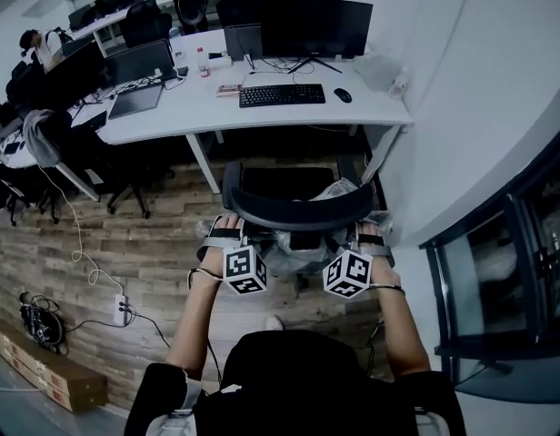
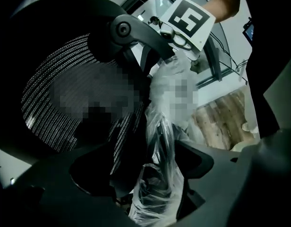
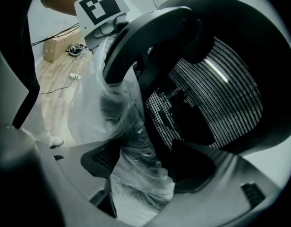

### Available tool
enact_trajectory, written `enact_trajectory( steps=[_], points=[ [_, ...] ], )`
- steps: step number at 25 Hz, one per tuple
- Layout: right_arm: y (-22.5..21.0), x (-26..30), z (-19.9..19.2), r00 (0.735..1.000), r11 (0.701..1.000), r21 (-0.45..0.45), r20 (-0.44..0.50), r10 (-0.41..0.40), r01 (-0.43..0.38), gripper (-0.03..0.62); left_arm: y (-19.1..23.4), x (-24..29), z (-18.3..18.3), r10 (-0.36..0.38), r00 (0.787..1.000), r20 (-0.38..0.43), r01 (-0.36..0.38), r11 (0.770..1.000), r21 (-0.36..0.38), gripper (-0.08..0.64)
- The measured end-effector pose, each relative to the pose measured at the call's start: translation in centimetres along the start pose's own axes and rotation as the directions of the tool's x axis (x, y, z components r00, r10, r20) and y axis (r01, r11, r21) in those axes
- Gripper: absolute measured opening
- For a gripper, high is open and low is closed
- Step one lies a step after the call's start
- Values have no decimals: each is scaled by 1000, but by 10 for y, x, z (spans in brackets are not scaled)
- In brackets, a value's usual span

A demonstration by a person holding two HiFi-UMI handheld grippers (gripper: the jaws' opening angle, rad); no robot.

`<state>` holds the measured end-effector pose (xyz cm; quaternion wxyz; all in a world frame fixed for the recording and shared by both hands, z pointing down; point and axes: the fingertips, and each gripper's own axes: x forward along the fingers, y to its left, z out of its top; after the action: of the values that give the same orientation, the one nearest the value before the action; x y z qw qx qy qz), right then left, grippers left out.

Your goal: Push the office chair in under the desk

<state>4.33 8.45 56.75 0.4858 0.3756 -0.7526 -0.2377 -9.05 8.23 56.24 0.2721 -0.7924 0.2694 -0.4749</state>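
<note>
In the head view a black office chair (image 1: 298,209) with a mesh back stands just in front of the white desk (image 1: 171,116), its seat partly beneath the desktop. Clear plastic wrap (image 1: 289,252) hangs round its back post. My left gripper (image 1: 225,229) is at the left end of the backrest rim and my right gripper (image 1: 371,235) at the right end. In the left gripper view the jaws (image 2: 145,169) stand wide apart, with plastic wrap (image 2: 159,174) and the mesh edge (image 2: 55,98) between them. In the right gripper view the jaws (image 3: 148,162) are also wide, around plastic (image 3: 136,174) beside the mesh (image 3: 216,98).
On the desk are a keyboard (image 1: 282,94), a mouse (image 1: 343,95), a monitor (image 1: 316,25) and a laptop (image 1: 139,71). More chairs (image 1: 44,143) and desks stand at the left. A power strip (image 1: 121,309) with cables lies on the wood floor. A dark glass partition (image 1: 498,271) is at the right.
</note>
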Motion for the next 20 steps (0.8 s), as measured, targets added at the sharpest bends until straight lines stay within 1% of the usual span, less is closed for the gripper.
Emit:
enact_trajectory(
  steps=[5,9,12,15,17,20],
  points=[
    [-4,10,-1,1000,1000,-28,-15,-6,6,325,7,4,0,4,998,58,-4,1000,6,396],
    [-6,16,0,1000,998,-60,-25,-7,6,325,11,8,-4,16,997,78,-17,1000,11,396],
    [-6,20,1,999,998,-68,-34,-9,7,325,13,10,-7,35,995,99,-36,999,11,396],
    [-12,26,2,999,997,-70,-32,-21,19,325,17,17,-9,42,994,99,-44,999,20,391],
    [-12,31,4,999,997,-71,-40,-27,24,325,18,21,-12,35,996,86,-39,999,37,362],
    [-15,38,5,998,997,-71,-49,-44,40,325,22,27,-16,37,997,73,-41,998,53,356]
  ],
)
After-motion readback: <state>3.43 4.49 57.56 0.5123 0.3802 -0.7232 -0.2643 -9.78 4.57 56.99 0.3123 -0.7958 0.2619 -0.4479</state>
